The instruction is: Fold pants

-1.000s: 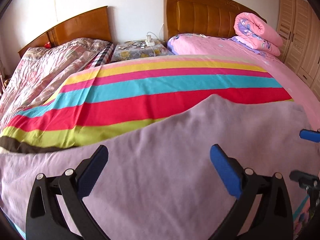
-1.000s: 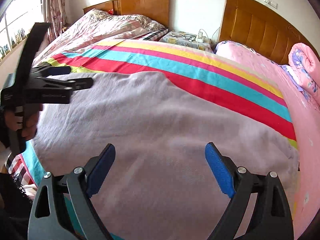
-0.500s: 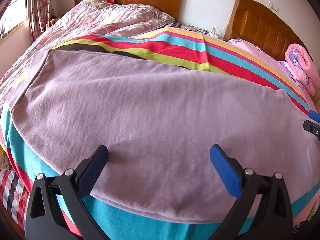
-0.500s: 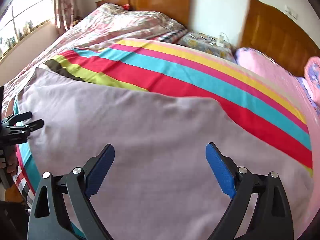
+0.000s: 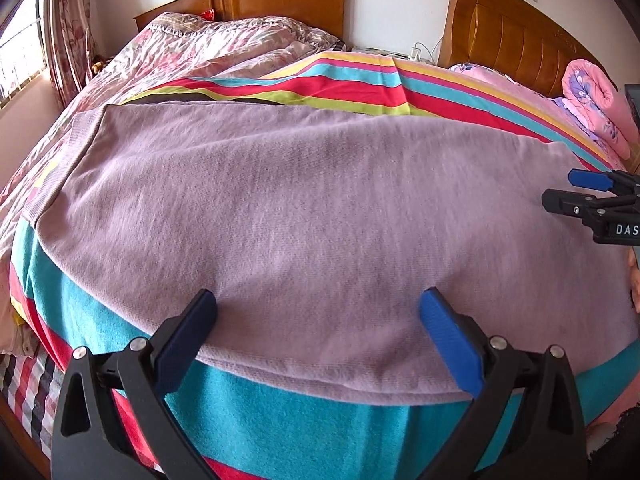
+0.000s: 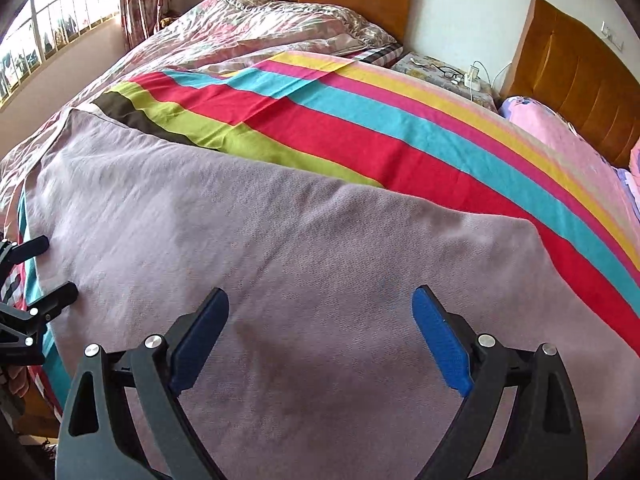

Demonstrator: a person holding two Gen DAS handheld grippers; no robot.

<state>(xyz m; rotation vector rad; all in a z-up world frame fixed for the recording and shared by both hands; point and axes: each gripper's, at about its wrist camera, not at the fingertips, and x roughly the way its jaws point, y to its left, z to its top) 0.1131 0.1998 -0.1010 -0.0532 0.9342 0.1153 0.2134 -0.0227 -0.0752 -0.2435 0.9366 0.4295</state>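
Observation:
The mauve pants (image 5: pixel 312 216) lie spread flat across the striped blanket (image 5: pixel 360 92) on the bed; they also fill the right wrist view (image 6: pixel 280 264). My left gripper (image 5: pixel 318 328) is open and empty, above the pants' near edge. My right gripper (image 6: pixel 320 328) is open and empty over the pants' middle. The right gripper shows at the right edge of the left wrist view (image 5: pixel 576 190). The left gripper shows at the left edge of the right wrist view (image 6: pixel 44 268).
A floral quilt (image 5: pixel 208 48) covers the far left bed. A rolled pink quilt (image 5: pixel 600 108) lies at the right near the wooden headboard (image 5: pixel 512 32). A nightstand (image 6: pixel 444 74) with glasses and a power strip stands between the beds. A window (image 6: pixel 60 28) is at the left.
Both grippers have swung left and lowered toward the pants. The left view now faces the pants' near edge and waistband end. Both stay open.

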